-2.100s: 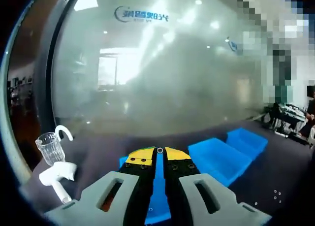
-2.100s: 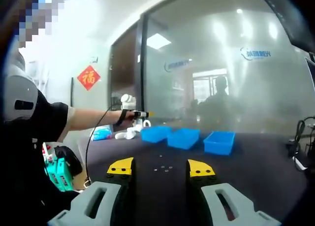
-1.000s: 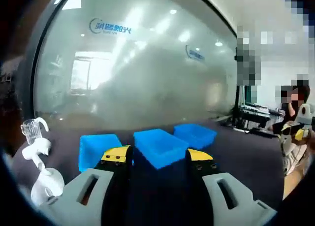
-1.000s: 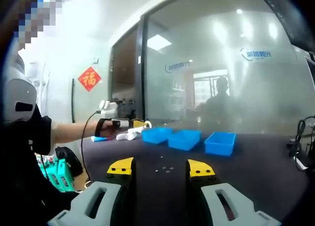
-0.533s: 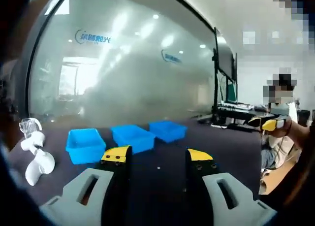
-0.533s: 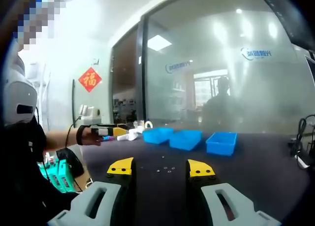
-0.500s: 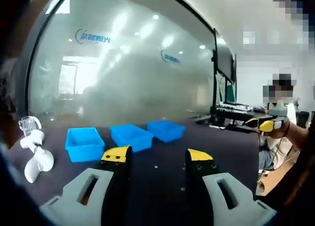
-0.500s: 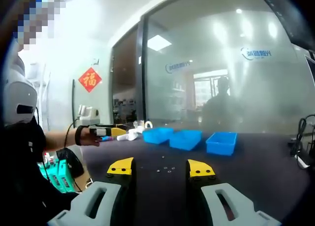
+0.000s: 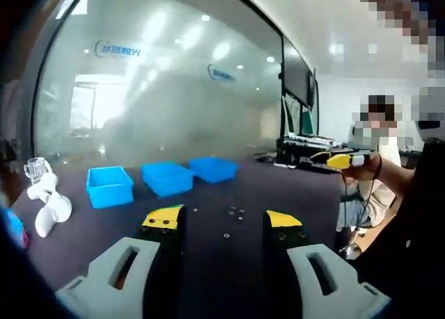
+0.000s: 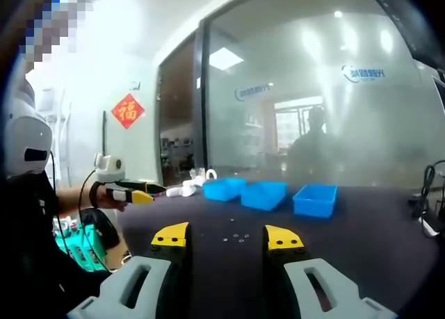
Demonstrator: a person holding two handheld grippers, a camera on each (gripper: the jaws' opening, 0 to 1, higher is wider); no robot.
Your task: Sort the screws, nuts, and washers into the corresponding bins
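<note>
1. Left gripper view: the left gripper (image 9: 223,222) is held low over the dark counter (image 9: 208,194) with its jaws released and nothing between them, aimed at the loose hardware (image 9: 235,211). That looks like a line-up for a fresh pick. The small pieces lie scattered just ahead of the jaw tips, too small to tell screws from nuts or washers.
2. Same view: three blue bins, the near bin (image 9: 110,186), the middle bin (image 9: 167,177) and the far bin (image 9: 213,168), stand in a row beyond the hardware on the left side. Their insides cannot be read from this low angle. White plastic parts and a clear glass (image 9: 43,201) sit at the counter's left end, apart from the bins.
3. Same view: the right gripper (image 9: 338,160) is held off at the right, away from the pieces, probably waiting.
4. Right gripper view: the right gripper's (image 10: 227,237) jaws stand apart and empty, hovering above the counter (image 10: 348,242). The hardware (image 10: 238,237) lies between the tips and farther on; the bins (image 10: 264,194) line up behind it, contents hidden. The left gripper (image 10: 135,192) appears at the left.
</note>
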